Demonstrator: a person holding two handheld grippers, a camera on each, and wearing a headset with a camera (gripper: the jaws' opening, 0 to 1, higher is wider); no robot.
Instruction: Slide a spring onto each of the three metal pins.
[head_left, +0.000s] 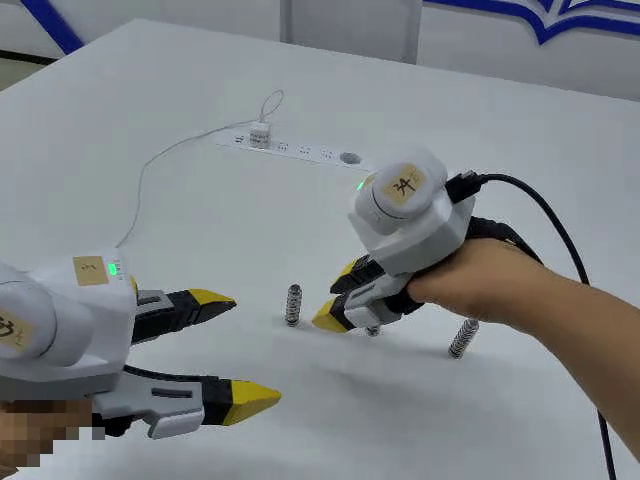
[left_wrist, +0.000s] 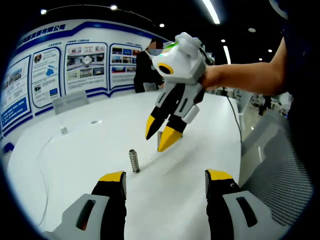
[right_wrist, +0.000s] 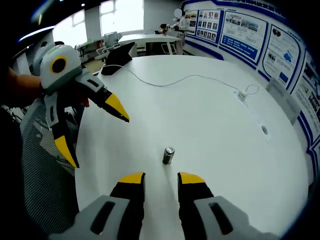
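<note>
A dark spring (head_left: 293, 304) stands upright on the white table (head_left: 200, 220), just left of my right gripper (head_left: 338, 295). That gripper is open with a narrow gap and nothing between its jaws. In the right gripper view the spring (right_wrist: 168, 155) stands just ahead of the tips. A second spring (head_left: 372, 329) is mostly hidden under the right gripper. A third spring (head_left: 463, 338) leans at the right, by the hand. My left gripper (head_left: 240, 348) hangs wide open and empty at the lower left, apart from the springs. In its own view two springs (left_wrist: 133, 160) (left_wrist: 159, 140) stand ahead.
A white power strip (head_left: 300, 152) with a plug and thin white cable lies at the back of the table. A black cable (head_left: 560, 240) trails from the right gripper. A person (left_wrist: 145, 70) stands beyond the table near wall posters.
</note>
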